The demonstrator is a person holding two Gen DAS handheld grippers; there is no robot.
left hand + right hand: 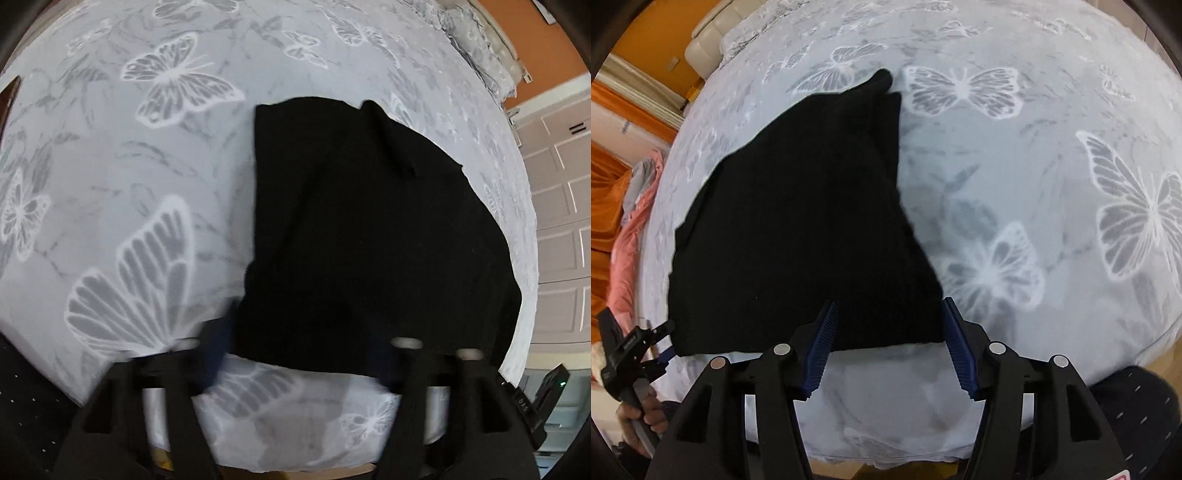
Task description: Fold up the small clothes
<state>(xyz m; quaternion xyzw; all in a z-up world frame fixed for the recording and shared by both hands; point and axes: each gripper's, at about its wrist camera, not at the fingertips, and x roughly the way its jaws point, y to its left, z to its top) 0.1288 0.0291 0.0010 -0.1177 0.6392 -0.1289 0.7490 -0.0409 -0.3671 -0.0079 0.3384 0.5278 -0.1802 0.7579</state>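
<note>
A: One black ribbed knit garment [798, 221], lying flat on the pale grey bedsheet w/ white butterfly print [1015, 166], near the bed's front edge.

B: Where's it vs. the right gripper [888, 350]?

A: Right wrist view: garment's near hem sits just ahead of the blue ribbed pads [822, 350]. Jaws stand apart, hem's right corner in the gap between the tips. Pads don't press on it, so nothing gripped.

B: And the left gripper [299, 354]?

A: Left wrist view's motion-blurred. Jaws apart there too; the hem runs across between the tips, over the sheet. Left pad seems beside the cloth's left corner, right pad lost against the black fabric. Can't see any pinch, so I read it as open, not holding.

B: Anything one cam has that the other lacks?

A: Right cam catches the left gripper [646, 343] from the side at the garment's near-left corner, its blue tip just beside the hem, plus the person's hand [639, 417] on the handle. Also orange curtain [605, 192] and pink bedding [624, 258] off that side. Left cam shows white panelled cupboard doors [561, 206] beyond the bed, and the garment's far edge w/ a raised fold. Dark dotted sleeve or trouser fabric [1137, 413] at lower right, right cam only.
</note>
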